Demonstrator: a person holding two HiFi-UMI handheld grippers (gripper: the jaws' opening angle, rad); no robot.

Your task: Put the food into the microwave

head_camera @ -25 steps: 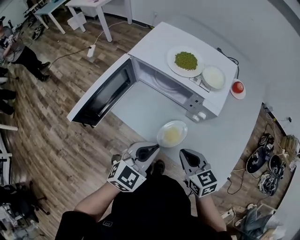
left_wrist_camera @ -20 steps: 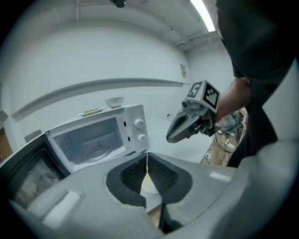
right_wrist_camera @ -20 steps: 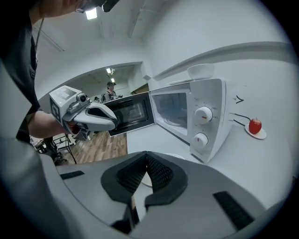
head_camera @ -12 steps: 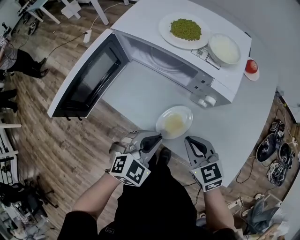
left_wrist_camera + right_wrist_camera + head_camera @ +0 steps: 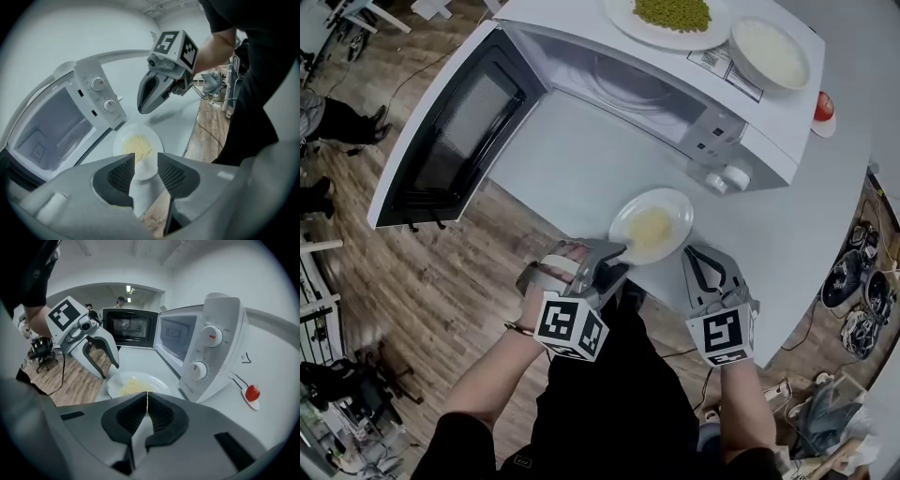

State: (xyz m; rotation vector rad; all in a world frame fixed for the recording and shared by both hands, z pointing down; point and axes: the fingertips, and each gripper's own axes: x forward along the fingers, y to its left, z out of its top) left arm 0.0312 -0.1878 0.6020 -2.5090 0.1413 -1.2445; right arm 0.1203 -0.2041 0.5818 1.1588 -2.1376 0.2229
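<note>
Here, the white table (image 5: 572,173) carries the microwave (image 5: 712,141), whose door (image 5: 441,131) stands swung wide open. On top of the microwave sit the peas plate (image 5: 626,25) and a bowl (image 5: 769,52) of rice. The food plate (image 5: 680,204) lies on the table just in front of the microwave's dials, outside it. The left gripper (image 5: 617,255), nearer the microwave's door side, reaches that plate's near rim. Its jaws have just been opening and stand apart, pinching nothing. The right gripper (image 5: 698,255), below the dials, has its jaws pressed together, empty. A tomato (image 5: 823,105) lies right of the microwave.
</note>
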